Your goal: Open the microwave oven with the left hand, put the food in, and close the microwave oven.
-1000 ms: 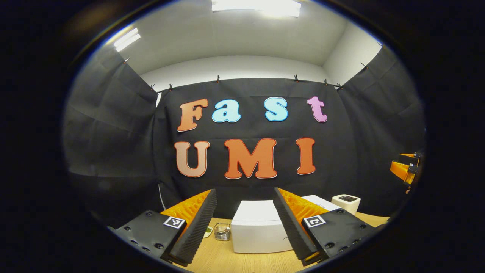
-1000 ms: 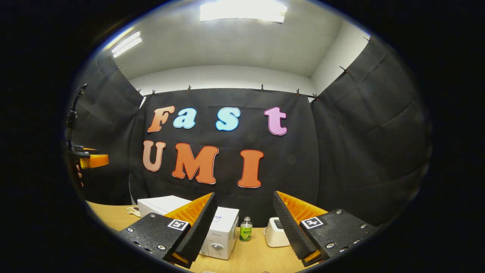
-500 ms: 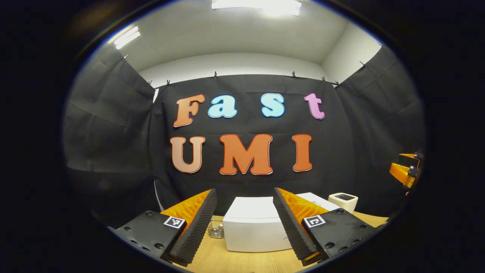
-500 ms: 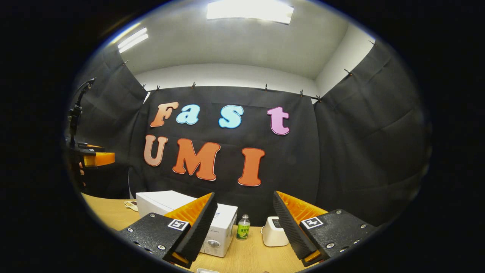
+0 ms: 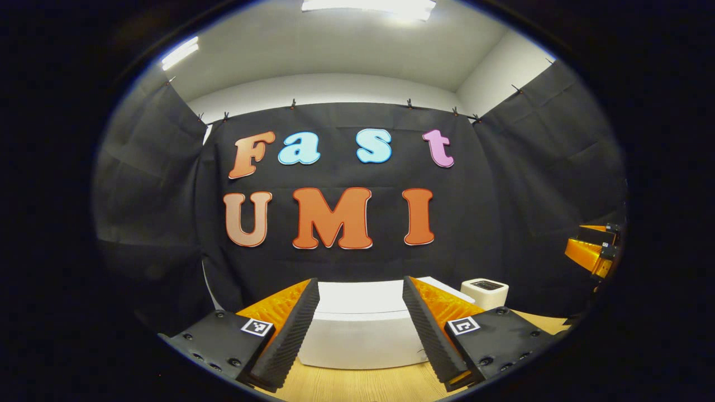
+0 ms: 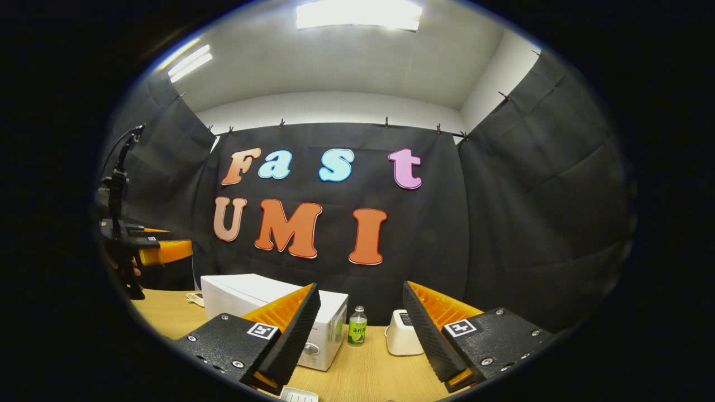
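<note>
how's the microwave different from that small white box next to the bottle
The microwave is far bigger and longer than the small white box. The microwave has a round knob on its front; the small white box has a dark panel on top. The microwave stands left of the bottle, the box right. Both are white and sit on the wooden table.

microwave (image 6: 268, 312) front behind tool finger

walls: black cloth (image 6: 530, 195) | ceiling: white, lit panels (image 6: 357, 14) | table: light wood (image 6: 368, 379)
</note>
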Demonstrator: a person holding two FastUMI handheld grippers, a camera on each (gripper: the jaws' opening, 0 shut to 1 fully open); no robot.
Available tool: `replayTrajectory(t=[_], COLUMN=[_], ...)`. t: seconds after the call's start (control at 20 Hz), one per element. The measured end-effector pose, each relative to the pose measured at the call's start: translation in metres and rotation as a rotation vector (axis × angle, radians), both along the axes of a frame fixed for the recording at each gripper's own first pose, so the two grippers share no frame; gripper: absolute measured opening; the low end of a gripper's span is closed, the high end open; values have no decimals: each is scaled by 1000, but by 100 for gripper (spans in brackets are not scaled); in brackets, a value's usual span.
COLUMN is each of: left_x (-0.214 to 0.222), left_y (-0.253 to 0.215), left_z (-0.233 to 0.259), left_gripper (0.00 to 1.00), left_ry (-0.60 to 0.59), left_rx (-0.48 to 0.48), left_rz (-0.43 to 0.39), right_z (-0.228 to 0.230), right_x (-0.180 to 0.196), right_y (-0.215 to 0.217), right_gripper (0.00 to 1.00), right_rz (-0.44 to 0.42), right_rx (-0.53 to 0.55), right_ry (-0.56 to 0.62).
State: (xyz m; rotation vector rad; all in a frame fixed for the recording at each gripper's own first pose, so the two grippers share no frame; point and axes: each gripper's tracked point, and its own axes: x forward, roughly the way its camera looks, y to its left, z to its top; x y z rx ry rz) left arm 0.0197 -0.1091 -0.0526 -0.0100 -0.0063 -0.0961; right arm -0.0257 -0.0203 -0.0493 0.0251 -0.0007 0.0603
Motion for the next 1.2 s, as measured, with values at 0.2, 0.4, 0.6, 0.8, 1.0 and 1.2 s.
replayTrajectory(t=[0.2, 0.4, 0.6, 0.8, 1.0, 1.2], left_x=[8, 25, 44, 63, 77, 83], left_y=[-40, -79, -108, -131, -137, -153], left_z=[-29, -70, -122, -181, -226, -255], left_gripper=[94, 94, 94, 100, 95, 96], left_ry=[6, 45, 111, 209, 294, 332], left_rx=[10, -27, -11, -43, -38, 6], left_rz=[-61, -140, -155, -174, -145, -140], right_z=[-20, -40, -59, -73, -90, -102], right_x=[-3, -9, -15, -20, -26, -27], right_y=[-7, -16, -23, -29, -30, -32], right_gripper=[92, 92, 93, 93, 93, 93], right_rz=[2, -14, -15, -15, -14, -17], right_rx=[12, 19, 23, 10, 5, 9], right_ry=[22, 48, 80, 95, 127, 144])
